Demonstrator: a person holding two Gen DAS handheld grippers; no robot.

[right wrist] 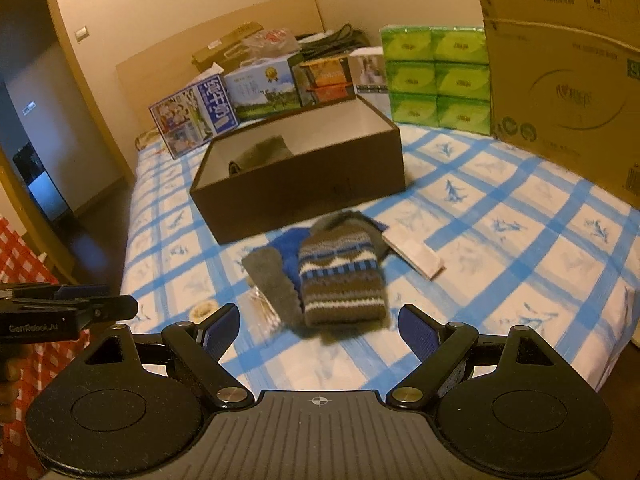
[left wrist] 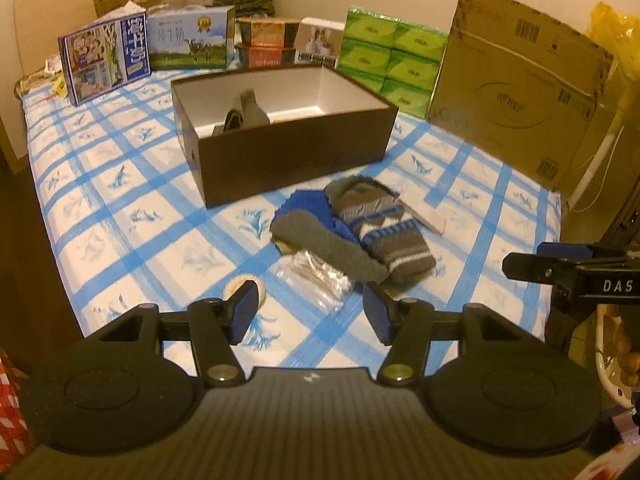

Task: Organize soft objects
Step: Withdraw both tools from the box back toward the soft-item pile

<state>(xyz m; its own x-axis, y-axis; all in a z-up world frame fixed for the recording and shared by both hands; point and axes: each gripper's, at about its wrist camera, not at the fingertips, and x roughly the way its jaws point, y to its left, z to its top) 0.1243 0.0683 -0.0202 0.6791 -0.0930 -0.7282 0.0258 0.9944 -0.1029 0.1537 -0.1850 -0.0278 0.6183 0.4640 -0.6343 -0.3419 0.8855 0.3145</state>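
We are noting one grey item lying in the box point(left wrist: 296, 152); knit socks point(right wrist: 340, 280) awaiting; both grippers point(left wrist: 310, 312) point(right wrist: 318, 332) released.

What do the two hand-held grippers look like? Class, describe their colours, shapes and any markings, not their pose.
Both the left gripper and the right gripper are matte black, with a ribbed central body, two round discs at the sides, silver pivot bolts, and fingers faced with blue pads. Seen side-on, the right one reads "DAS" in white and the left "GenRobot.AI". No cables or sleeves show.
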